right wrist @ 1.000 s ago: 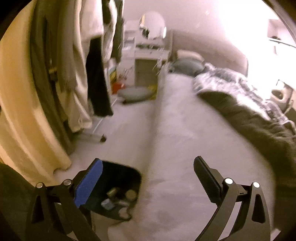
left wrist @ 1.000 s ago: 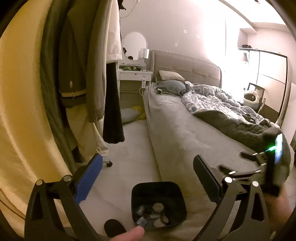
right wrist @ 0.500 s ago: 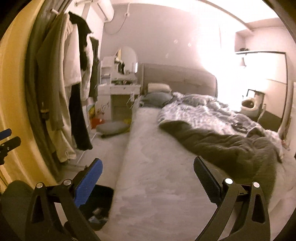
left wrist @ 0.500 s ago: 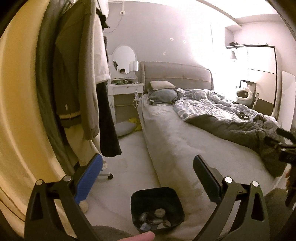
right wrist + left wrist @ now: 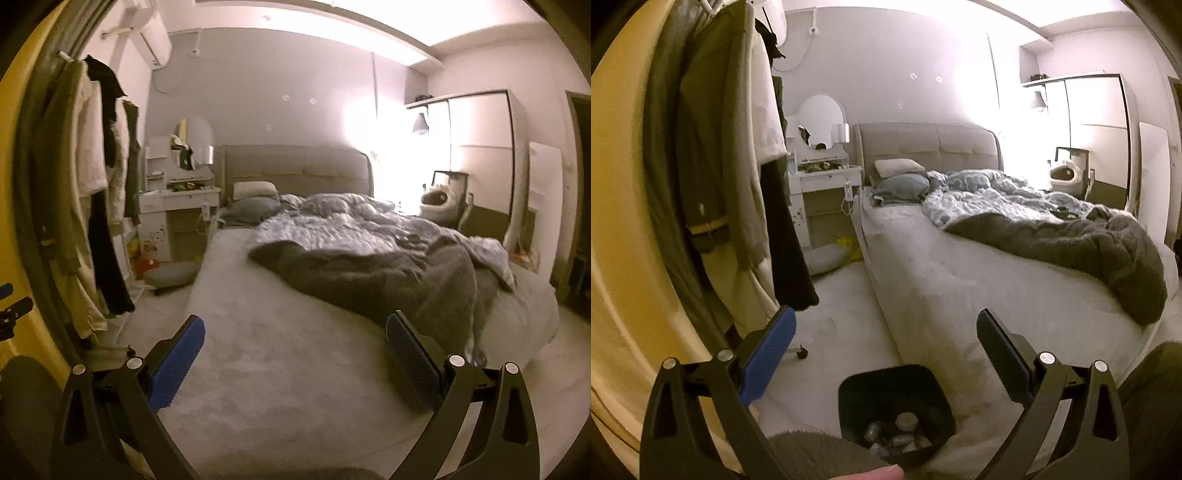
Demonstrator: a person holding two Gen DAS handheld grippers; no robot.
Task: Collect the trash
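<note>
Black bin beside the bed, trash inside.
The bin (image 5: 897, 410) holds what look like small containers (image 5: 905, 421); left tongs (image 5: 884, 334) and right tongs (image 5: 294, 334) gape wide, empty.

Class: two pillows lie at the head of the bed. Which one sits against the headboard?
The cream pillow: it rests against the headboard, behind the grey pillow, which lies further forward.

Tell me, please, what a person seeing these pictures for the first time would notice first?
Probably the large unmade bed filling the middle of the room, with a dark grey blanket lying across it. Next, the black trash bin on the floor beside the bed's near corner, already holding some trash, below the open left claw. On the left, clothes hang against a yellow curtain.
</note>
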